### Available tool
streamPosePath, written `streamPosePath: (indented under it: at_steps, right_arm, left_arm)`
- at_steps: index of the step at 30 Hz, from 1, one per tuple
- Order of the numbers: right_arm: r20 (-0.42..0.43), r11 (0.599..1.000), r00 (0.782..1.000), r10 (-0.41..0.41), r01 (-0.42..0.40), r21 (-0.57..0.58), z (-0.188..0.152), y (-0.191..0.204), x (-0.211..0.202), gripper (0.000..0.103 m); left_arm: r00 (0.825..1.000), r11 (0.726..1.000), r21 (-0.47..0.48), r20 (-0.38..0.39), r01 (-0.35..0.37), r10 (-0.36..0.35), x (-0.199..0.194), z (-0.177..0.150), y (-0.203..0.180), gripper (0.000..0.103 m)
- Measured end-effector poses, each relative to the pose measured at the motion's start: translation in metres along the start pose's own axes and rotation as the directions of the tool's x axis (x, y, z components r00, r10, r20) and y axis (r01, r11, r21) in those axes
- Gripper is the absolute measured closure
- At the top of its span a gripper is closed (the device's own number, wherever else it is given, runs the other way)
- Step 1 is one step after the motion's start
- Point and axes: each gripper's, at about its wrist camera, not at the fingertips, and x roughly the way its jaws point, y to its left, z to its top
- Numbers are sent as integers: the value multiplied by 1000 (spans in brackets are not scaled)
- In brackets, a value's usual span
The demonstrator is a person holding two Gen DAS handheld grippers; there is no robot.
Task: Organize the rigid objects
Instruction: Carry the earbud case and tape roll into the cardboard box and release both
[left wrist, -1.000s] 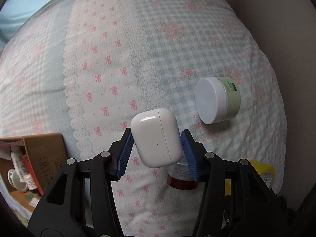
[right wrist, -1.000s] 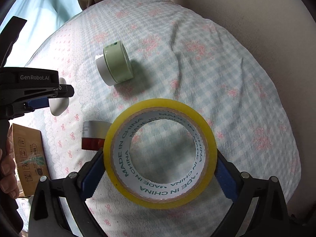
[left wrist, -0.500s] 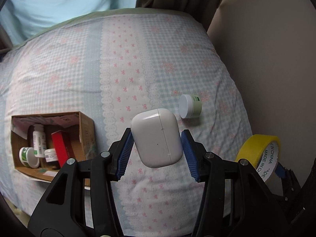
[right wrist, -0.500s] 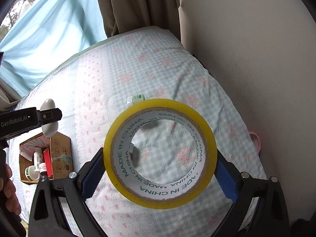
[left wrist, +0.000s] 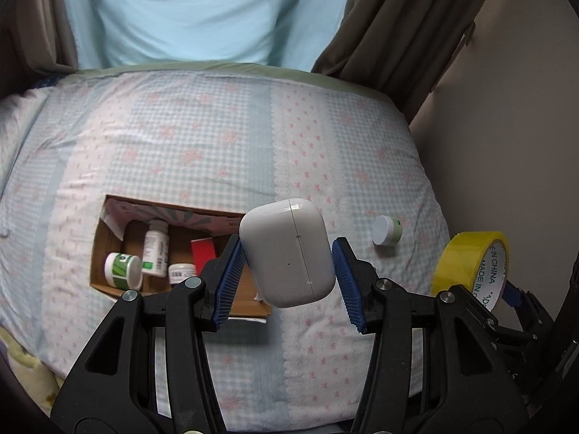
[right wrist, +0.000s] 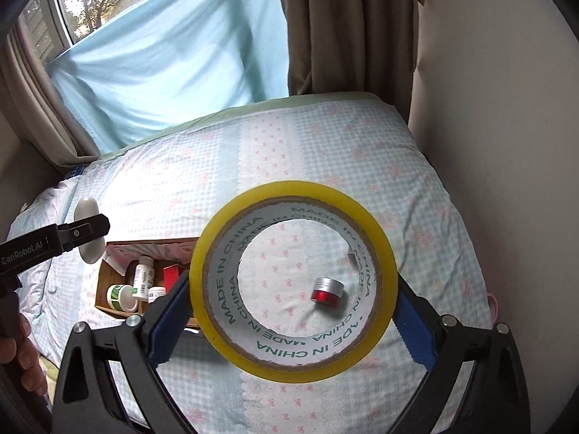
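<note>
Left claw (left wrist: 287, 282) clamps earbud case (left wrist: 287, 251); right claw (right wrist: 293, 320) clamps tape roll (right wrist: 293, 266).

White earbud case (left wrist: 287, 251) between jaws

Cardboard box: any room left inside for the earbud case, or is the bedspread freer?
The cardboard box is crowded at its left end, where jars and a white bottle cluster beside a red pack; its right part is hidden behind the left gripper. The bedspread is bare beyond the box, and between the box and green jar.
</note>
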Motion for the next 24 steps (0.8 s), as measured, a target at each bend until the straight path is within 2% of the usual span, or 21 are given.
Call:
streamPosePath:
  at_steps: [7, 12, 18, 24]
  right_arm:
    - [4, 998, 998, 66, -66, -7, 8, 96, -4, 4]
    - [-31, 996, 995, 91, -91, -3, 10, 159, 14, 4]
    - [-106, 995, 991, 87, -82, 49, 3, 209, 51, 4]
    - [-209, 989, 974, 90, -62, 135, -13, 225, 100, 4]
  left_arm:
    - [1000, 1000, -9, -3, -15, 15, -28, 1, 97, 57]
    - [999, 1000, -12, -27, -28, 28, -27, 4, 161, 57]
    - [994, 1000, -4, -108, -22, 22, 6, 10, 224, 57]
    - [980, 1000, 30, -196, -8, 14, 62, 13, 259, 57]
